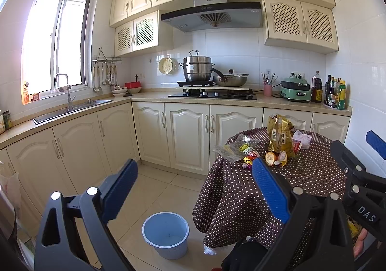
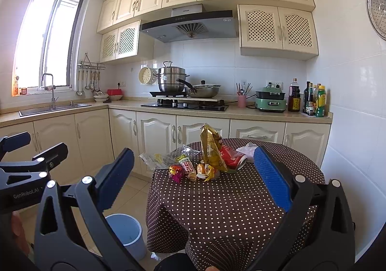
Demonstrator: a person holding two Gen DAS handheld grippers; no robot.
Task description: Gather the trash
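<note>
Where the trash sits is the thing to fix first: a loose heap on the far half of the round table [image 2: 217, 203], which wears a brown polka-dot cloth. Tallest piece is a gold snack bag [image 2: 212, 150], standing roughly upright, long axis near vertical. A crushed red can [image 2: 235, 161] lies on its side touching the bag's right flank. Small bright wrappers [image 2: 185, 168] lie at the bag's near-left foot; a clear plastic wrapper [image 2: 156, 157] overhangs the table's left edge.

Right gripper [image 2: 193, 174]: fingers spread wide, nothing between them, held back from the table's near edge. Heap lies straight ahead, framed between its two pads.

Left gripper [image 1: 195, 188]: also spread wide and empty, standing left of the table. Heap lies ahead and to its right, just past the right pad.

Blue bin [image 1: 166, 237] on the floor, near-left of the table, well below the heap.

Judgement: right gripper is better lined up for a straight reach; left is nearer the bin.
</note>
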